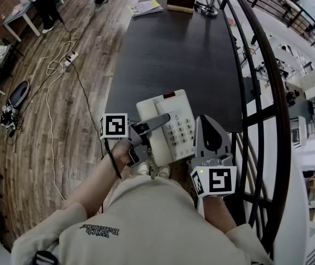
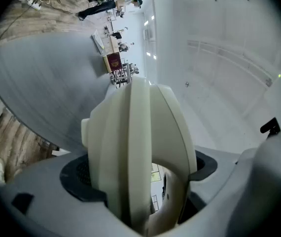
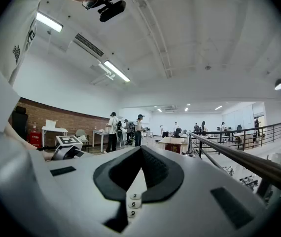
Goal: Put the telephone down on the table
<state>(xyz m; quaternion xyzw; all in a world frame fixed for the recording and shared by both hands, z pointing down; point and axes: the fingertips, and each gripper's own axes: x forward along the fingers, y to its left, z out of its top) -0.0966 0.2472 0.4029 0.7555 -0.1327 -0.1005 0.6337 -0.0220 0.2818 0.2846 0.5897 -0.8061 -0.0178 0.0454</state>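
Two grippers are at the near end of the dark table (image 1: pixel 168 48), and only one of them carries something. The left gripper (image 1: pixel 163 118) has its jaws spread wide and pressed on both sides of the cream handset (image 2: pixel 135 152), which fills the space between them. Such a wide grip is needed because the handset is thick at this place. In the head view the handset lies across the left part of the telephone base (image 1: pixel 182 106), and I cannot tell if it sits in its cradle or is lifted a little above it. The base is at the near edge of the table and its near end seems to reach past this edge, so I judge that the telephone is not fully set down yet. The coiled cord (image 1: pixel 153 164) hangs free below that near end, which fits this reading. The right gripper (image 1: pixel 205 121) is just beside the right side of the base, with its jaws brought together and nothing between them. Through the narrow slit its own view shows only some keys (image 3: pixel 132 205) of the telephone. Probably it stands there as a guard or a support for the base, but contact with it cannot be confirmed.
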